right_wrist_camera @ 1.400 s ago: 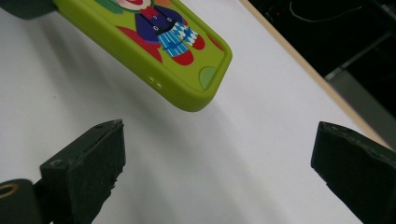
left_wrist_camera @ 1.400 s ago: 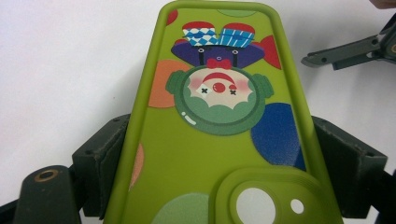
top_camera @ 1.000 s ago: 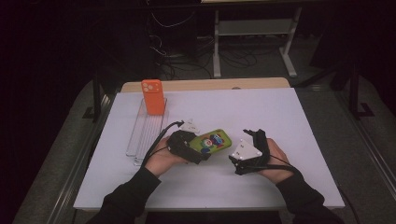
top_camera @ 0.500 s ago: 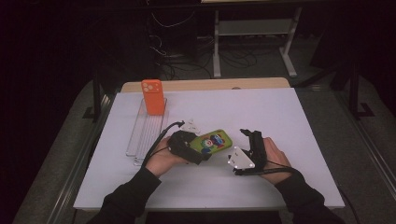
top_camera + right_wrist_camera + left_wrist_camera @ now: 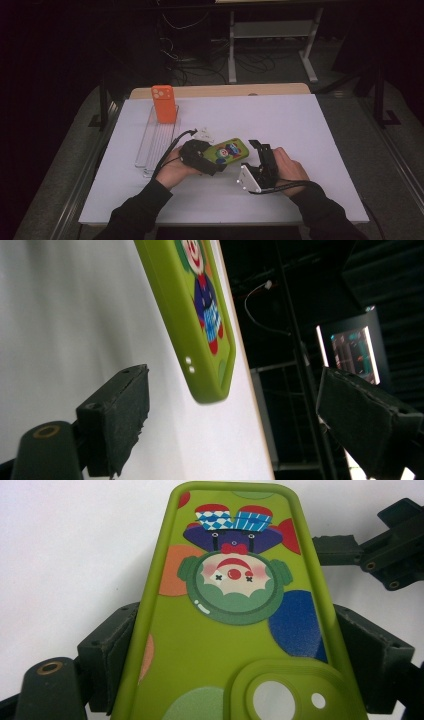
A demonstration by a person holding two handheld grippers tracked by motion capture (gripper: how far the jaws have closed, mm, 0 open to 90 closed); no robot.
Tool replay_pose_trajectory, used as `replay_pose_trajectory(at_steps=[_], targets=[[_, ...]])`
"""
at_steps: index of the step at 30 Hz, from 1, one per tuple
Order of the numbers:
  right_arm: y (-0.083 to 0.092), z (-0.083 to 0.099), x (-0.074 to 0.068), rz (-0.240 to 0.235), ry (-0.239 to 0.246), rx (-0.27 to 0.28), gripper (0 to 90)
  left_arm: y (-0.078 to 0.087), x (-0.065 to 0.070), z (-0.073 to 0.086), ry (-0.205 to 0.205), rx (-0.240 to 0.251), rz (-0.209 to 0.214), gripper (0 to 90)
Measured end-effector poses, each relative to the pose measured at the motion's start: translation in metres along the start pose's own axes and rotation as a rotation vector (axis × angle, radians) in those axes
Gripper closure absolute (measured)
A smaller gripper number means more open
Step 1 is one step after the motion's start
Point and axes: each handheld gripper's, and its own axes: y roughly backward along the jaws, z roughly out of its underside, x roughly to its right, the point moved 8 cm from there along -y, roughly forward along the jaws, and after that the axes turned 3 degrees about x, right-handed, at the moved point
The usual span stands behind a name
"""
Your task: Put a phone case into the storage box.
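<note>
Lying under both tongs is the white worktop (image 5: 300, 130). Next, the green phone case (image 5: 226, 151) sits pinched between the left tongs (image 5: 212, 159), its far end poking between the right tongs (image 5: 256, 150), whose jaws have just been closing but stay spread, not touching it.

Bright table (image 5: 300, 125), dark surroundings; close gripper views slightly soft.

- I see an orange phone case (image 5: 164, 103) standing upright at the far end of a clear rack (image 5: 156, 144).
- The rack lies on the white table (image 5: 300, 125), left side.
</note>
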Motion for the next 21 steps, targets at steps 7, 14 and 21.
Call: replay_pose_trajectory(at_steps=[7,14,21], targets=[[0.0,-0.01,-0.006,0.017,0.072,0.015,24.6,0.0,0.002,-0.002,0.001,0.014,-0.001,15.0],[-0.005,-0.019,-0.01,0.04,0.152,0.049,34.3,0.002,0.001,-0.001,-0.028,-0.006,0.005,15.0],[-0.012,-0.022,-0.019,0.04,0.214,0.054,47.7,0.001,0.002,-0.002,-0.01,0.012,0.005,15.0]])
